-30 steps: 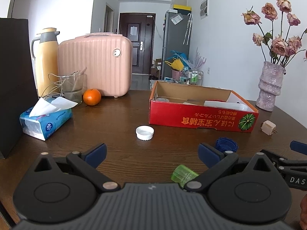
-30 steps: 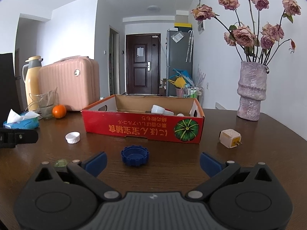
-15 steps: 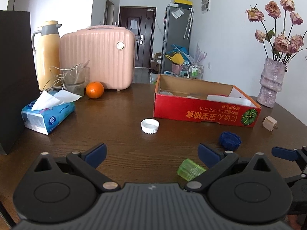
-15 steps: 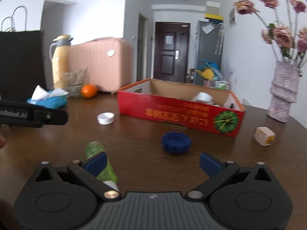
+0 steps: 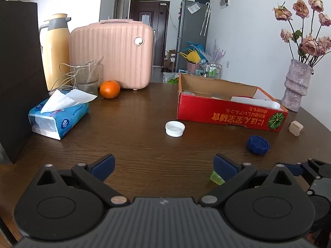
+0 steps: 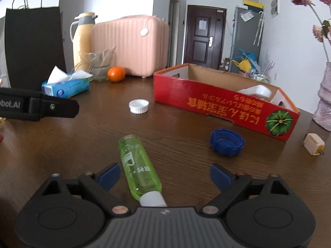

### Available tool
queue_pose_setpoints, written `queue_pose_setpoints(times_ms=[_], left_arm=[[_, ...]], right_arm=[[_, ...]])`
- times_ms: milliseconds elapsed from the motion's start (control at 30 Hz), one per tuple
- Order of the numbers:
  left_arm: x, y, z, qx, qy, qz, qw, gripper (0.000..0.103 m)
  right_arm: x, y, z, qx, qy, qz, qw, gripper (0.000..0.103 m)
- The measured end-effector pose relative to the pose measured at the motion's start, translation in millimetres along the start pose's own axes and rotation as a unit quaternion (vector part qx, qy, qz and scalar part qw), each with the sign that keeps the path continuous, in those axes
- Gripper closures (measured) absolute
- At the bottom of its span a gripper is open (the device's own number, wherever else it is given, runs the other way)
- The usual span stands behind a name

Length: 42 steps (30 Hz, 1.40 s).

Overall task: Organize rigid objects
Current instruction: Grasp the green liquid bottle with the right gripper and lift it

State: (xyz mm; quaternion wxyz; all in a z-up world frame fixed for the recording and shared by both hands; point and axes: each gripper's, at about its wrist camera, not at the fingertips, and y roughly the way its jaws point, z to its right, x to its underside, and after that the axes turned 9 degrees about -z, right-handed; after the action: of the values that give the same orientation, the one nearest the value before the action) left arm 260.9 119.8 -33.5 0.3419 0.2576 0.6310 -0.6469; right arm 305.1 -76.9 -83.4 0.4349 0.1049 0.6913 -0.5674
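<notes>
While my right gripper (image 6: 165, 175) is closing, the green bottle (image 6: 139, 167) lies on its side on the table (image 6: 82, 144) between the two blue pads, low centre of the right view. It sits much closer to the pad on the frame's left, maybe just brushing it, hard to tell, and clearly apart from the other pad. So nothing is pinched yet. Its white cap end points back at the camera and the clear base points up the frame.

My left gripper (image 5: 163, 165) is wide open with only bare wood between the pads. In that view a sliver of the bottle peeks out behind the pad on the frame's right, and the right gripper shows at the lower right edge.

Other loose bits on the table: a white cap (image 6: 138, 106) mid-frame, a blue cap (image 6: 227, 141) to the right of the bottle, and a small plug (image 6: 314, 144) far right. All three are well apart from the bottle. A red box (image 6: 217, 101) sits behind the blue cap in the right half, open top, with some white items inside that I can't make out well.

Back left of the frame there's a tissue pack (image 6: 65, 85), an orange (image 6: 116, 74), a glass (image 6: 100, 66), a thermos (image 6: 83, 39), a pink case (image 6: 132, 43) and a black bag (image 6: 34, 47). A vase (image 5: 296, 86) with dried roses stands at the right edge.
</notes>
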Motion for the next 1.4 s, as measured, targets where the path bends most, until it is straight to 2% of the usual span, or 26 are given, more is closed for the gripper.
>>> queue_pose_setpoints(times_ms=[267, 400, 567, 767, 1400], left_arm=[[1, 1, -9, -0.002, -0.002, -0.006, 1.0, 0.0], [1, 1, -12, 0.002, -0.005, -0.006, 1.0, 0.0], [1, -2, -10, 0.004, -0.001, -0.002, 1.0, 0.0], [1, -2, -9, 0.004, -0.001, -0.002, 1.0, 0.0], [2, 7, -11, -0.015, -0.01, -0.011, 0.9998, 0.0]], right_arm=[[-6, 15, -14, -0.009, -0.032, -0.016, 0.999, 0.033], [-9, 18, -14, -0.024, -0.03, -0.023, 0.999, 0.046], [-5, 16, -6, -0.034, -0.007, -0.026, 0.999, 0.049], [-2, 11, -10, -0.05, -0.017, -0.021, 0.998, 0.072], [0, -20, 5, -0.066, 0.024, 0.043, 0.997, 0.073]])
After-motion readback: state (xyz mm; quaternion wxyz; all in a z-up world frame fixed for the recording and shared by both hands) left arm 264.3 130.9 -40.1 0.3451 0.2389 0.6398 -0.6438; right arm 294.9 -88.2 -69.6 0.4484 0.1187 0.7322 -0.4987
